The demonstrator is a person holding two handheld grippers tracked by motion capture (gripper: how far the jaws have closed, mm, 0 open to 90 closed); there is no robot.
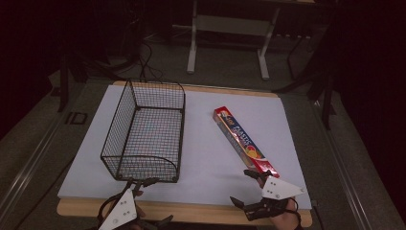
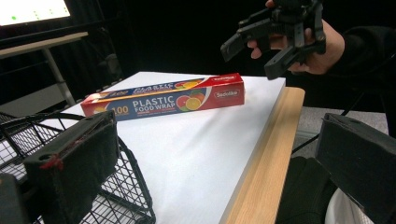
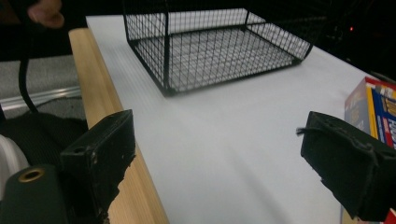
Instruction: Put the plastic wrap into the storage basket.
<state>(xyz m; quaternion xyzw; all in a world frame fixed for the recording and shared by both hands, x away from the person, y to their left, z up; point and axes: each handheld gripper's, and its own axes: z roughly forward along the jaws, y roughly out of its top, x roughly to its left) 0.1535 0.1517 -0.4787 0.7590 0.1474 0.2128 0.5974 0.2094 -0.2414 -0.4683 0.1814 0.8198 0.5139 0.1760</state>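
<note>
A black wire basket [image 1: 143, 134] stands empty on the left half of the white table top [image 1: 206, 148]. A long red and blue plastic food wrap box [image 1: 243, 139] lies flat on the right half, slanting toward the near right corner. My left gripper [image 1: 154, 201] is open at the table's front edge, one jaw touching or just short of the basket's near wall [image 2: 130, 186]. My right gripper [image 1: 245, 188] is open beside the box's near end [image 3: 373, 112], with nothing between its jaws. The left gripper view shows the box [image 2: 163, 95] and the right gripper [image 2: 280, 32] held in a hand.
A wooden rim [image 1: 191, 211] runs along the table's front edge. White table legs [image 1: 230, 28] and cables stand on the floor behind. A lit screen [image 2: 28, 9] shows at the far side in the left gripper view.
</note>
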